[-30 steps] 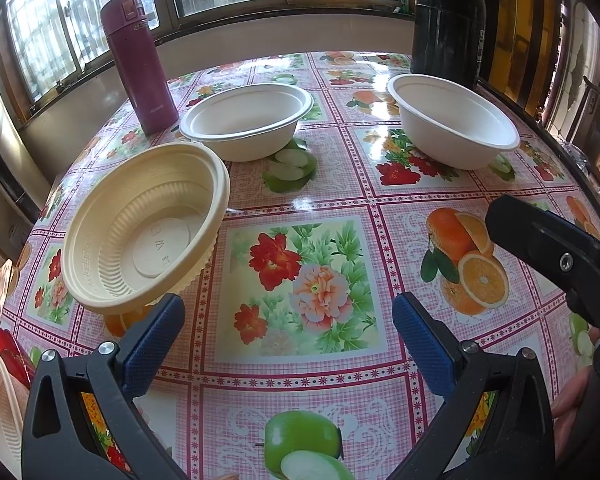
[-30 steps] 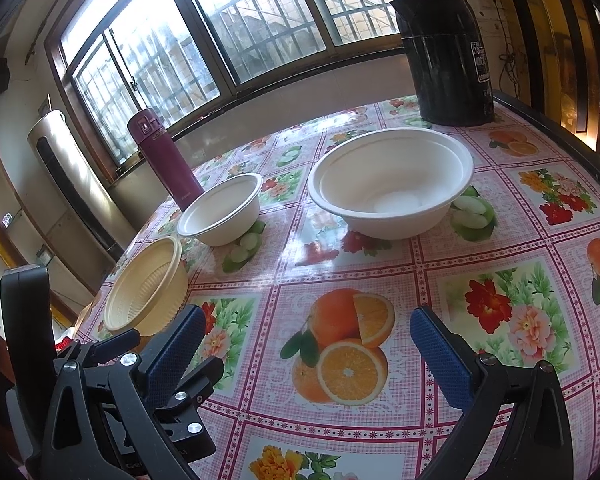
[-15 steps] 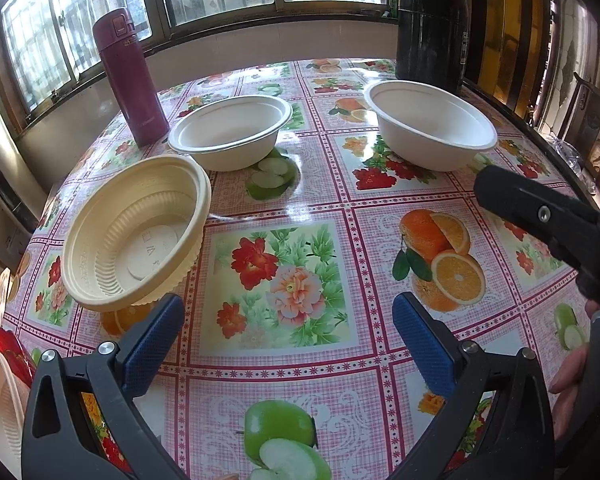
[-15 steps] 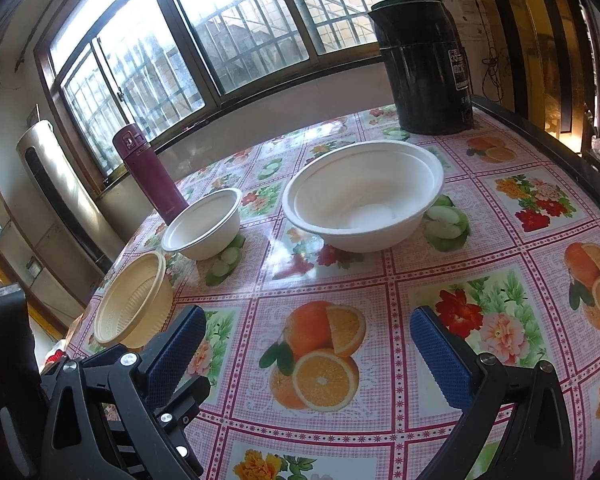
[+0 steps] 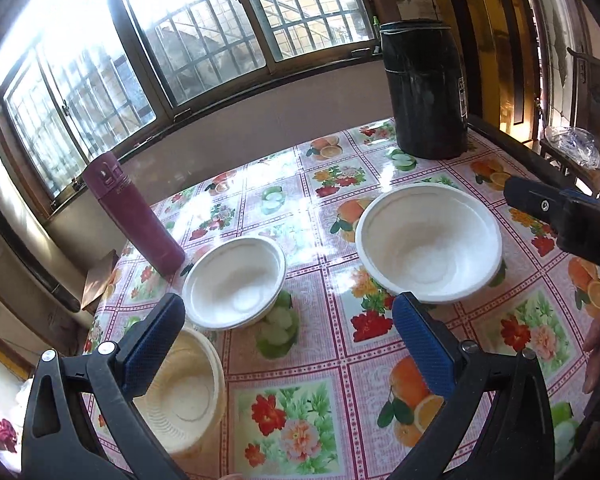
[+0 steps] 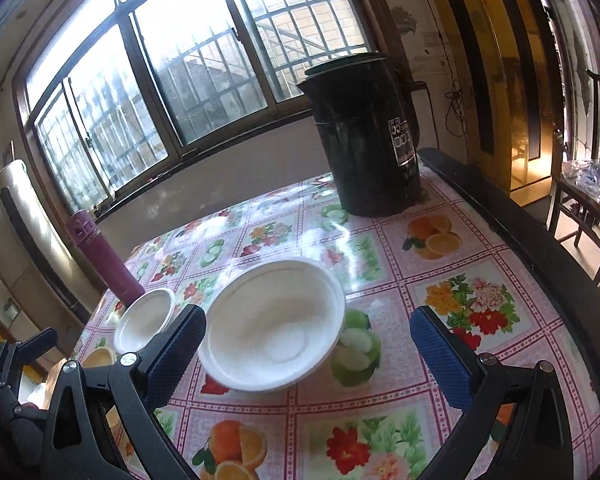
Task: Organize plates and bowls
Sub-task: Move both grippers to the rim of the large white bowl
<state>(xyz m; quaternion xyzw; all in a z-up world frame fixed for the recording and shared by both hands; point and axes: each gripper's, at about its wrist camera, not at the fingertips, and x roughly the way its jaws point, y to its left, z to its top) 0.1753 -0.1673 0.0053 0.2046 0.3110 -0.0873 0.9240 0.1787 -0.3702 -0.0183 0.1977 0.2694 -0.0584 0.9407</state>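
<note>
Hovering over the tabletop (image 5: 312, 364), left gripper (image 5: 288, 340) and right gripper (image 6: 308, 352) both gape wide, holding nothing. Three bowls: large white bowl (image 5: 428, 244) mid-table toward the right edge, small white bowl (image 5: 234, 282) w/ bare cloth between them, cream bowl (image 5: 180, 396) by the left edge. One maroon flask (image 5: 134, 218) near far-left corner, one black bin (image 5: 424, 88) at far-right corner.

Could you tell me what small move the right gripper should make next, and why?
Probably ease the right gripper forward and down so its open jaws straddle the near rim of the large white bowl. Both grippers are empty, and that bowl lies just ahead of it.
</note>
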